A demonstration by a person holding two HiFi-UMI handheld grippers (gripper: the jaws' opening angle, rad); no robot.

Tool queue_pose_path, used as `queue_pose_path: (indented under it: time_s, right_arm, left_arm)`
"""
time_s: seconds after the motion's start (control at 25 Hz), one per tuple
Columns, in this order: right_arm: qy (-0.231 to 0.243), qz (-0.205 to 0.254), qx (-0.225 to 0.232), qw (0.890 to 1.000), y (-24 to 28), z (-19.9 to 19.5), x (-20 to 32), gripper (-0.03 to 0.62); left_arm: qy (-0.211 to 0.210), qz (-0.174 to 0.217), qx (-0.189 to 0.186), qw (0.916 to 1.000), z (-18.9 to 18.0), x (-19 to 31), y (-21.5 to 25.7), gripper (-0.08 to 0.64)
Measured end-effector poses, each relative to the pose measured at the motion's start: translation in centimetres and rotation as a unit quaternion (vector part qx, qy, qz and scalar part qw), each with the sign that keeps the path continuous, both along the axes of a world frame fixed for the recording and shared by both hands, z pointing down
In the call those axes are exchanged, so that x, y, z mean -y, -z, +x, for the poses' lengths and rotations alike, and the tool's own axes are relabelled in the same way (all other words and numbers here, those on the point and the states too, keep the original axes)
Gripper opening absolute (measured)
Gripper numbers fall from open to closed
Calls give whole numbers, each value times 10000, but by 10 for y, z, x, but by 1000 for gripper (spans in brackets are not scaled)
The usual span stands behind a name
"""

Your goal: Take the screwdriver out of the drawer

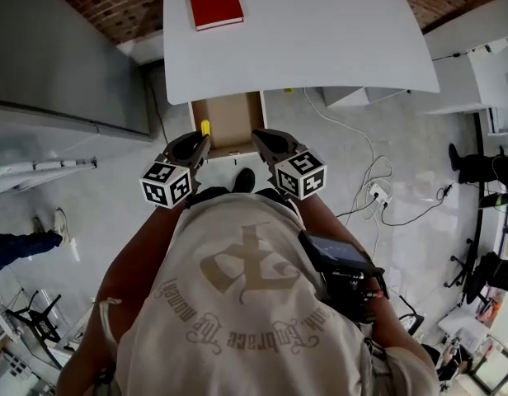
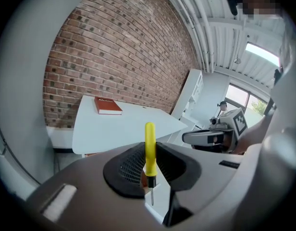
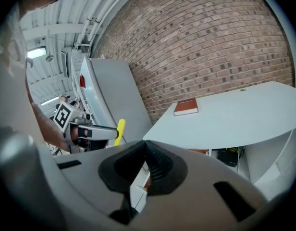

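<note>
Head view: screwdriver [image 1: 205, 127] at left rim of drawer [image 1: 233, 122].

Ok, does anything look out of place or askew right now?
Only the drawer under the white table stands open. The screwdriver stands upright in the left gripper, held low on its handle. Nothing looks spilled or damaged.

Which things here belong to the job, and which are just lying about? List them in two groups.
Job: screwdriver, clamped in left gripper; open drawer.
Lying about: red book on white desk; power strip on floor.
</note>
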State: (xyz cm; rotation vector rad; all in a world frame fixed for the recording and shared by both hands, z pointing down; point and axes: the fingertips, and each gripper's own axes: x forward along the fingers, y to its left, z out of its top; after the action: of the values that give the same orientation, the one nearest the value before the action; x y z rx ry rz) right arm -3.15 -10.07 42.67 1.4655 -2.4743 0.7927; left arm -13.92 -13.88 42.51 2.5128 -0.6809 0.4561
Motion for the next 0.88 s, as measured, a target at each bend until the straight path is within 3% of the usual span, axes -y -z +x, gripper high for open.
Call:
queue_pose_path:
  time_s: [0.44, 0.88]
  right_arm:
    - [57, 184, -49, 9998, 21, -19, 2, 6]
    - [63, 255, -118, 9996, 30, -37, -1, 6]
  left_arm:
    - [-8, 314, -209, 9993, -17, 11, 31, 64]
    - [53, 373, -253, 9990, -44, 9, 39, 64]
